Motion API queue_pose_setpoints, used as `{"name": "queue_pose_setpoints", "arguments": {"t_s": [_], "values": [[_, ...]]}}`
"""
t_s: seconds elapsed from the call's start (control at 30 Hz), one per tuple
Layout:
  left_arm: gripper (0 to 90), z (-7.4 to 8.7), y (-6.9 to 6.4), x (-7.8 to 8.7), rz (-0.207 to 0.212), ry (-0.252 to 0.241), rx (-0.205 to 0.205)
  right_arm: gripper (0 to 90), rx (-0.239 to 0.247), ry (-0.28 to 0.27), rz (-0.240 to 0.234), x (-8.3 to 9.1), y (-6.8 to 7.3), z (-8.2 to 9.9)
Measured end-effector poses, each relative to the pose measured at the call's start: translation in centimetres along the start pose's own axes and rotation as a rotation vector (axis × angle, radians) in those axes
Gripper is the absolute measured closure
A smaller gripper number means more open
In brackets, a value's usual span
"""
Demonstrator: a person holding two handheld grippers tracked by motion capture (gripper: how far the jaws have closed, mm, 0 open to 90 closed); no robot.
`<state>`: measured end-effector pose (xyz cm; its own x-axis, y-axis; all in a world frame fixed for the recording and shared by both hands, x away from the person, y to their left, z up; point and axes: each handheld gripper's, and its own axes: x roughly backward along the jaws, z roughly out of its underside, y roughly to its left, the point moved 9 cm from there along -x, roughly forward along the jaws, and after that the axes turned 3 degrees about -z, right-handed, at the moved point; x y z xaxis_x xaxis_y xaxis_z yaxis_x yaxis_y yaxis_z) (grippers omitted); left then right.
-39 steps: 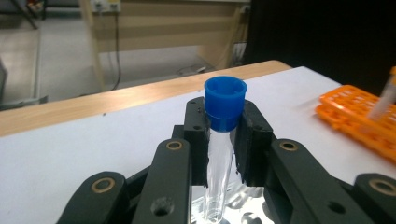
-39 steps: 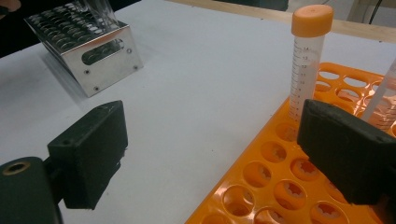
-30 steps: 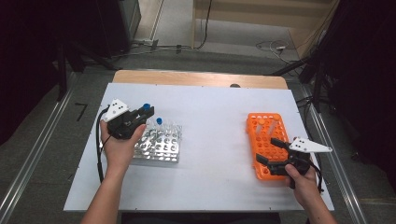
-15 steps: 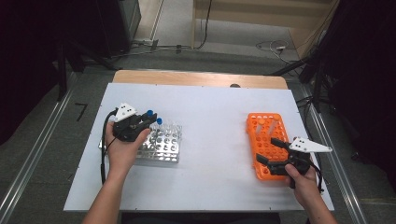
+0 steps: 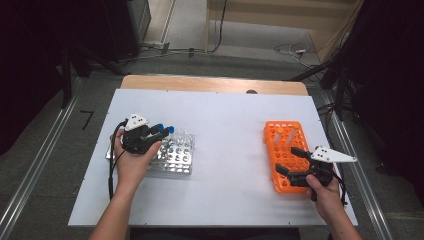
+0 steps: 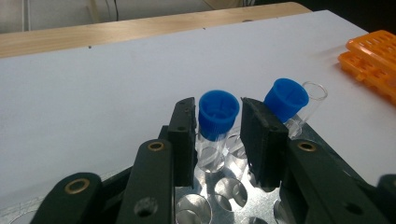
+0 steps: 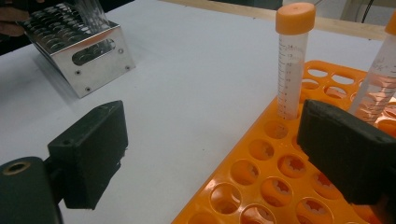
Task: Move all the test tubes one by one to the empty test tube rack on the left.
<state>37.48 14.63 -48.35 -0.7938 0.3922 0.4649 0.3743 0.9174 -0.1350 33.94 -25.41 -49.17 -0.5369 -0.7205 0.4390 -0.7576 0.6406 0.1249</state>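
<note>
Blue-capped tube between the left tongs at the metal rack

Nearest the person, the right tongs (image 5: 289, 171) stand wide apart over the near end of the orange rack (image 5: 283, 136), holding nothing; in the right gripper view an orange-capped tube (image 7: 291, 60) stands upright in that rack just beyond them. On the left side of the white bench (image 5: 225, 130), the left tongs (image 6: 218, 135) have just been opening: their pads flank the blue-capped tube (image 6: 216, 116), which stands upright in the metal rack (image 5: 175, 155), and small gaps show on both sides of its cap. Just past it a second blue-capped tube (image 6: 286, 99) leans in the same rack, with an uncapped glass tube (image 6: 314, 93) beside it.
</note>
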Motion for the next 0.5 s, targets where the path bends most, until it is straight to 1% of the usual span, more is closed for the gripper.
{"name": "queue_pose_setpoints", "arguments": {"t_s": [0.1,0.13,0.27,0.37,0.43,0.5], "values": [[57.4,-0.1,0.3,0.4,-0.011,-0.015,0.015,7.4,0.000,-0.003,0.003,-0.1,-0.1,-0.1],[54.5,-0.1,0.3,0.6,-0.008,-0.024,0.028,7.4,-0.002,-0.002,0.006,0.0,-0.2,-0.1],[44.1,-0.2,0.4,1.5,0.007,-0.061,0.052,7.4,-0.009,-0.009,0.020,0.2,-0.6,-0.4],[30.8,-0.2,0.1,2.3,0.027,-0.086,0.055,7.4,-0.024,-0.012,0.040,0.3,-1.1,-0.6],[24.3,-0.2,-0.2,2.8,0.041,-0.104,0.050,7.4,-0.031,-0.012,0.058,0.3,-1.5,-0.7],[18.0,-0.3,-0.7,3.3,0.069,-0.114,0.050,7.4,-0.042,-0.014,0.077,0.3,-1.9,-0.8]]}}
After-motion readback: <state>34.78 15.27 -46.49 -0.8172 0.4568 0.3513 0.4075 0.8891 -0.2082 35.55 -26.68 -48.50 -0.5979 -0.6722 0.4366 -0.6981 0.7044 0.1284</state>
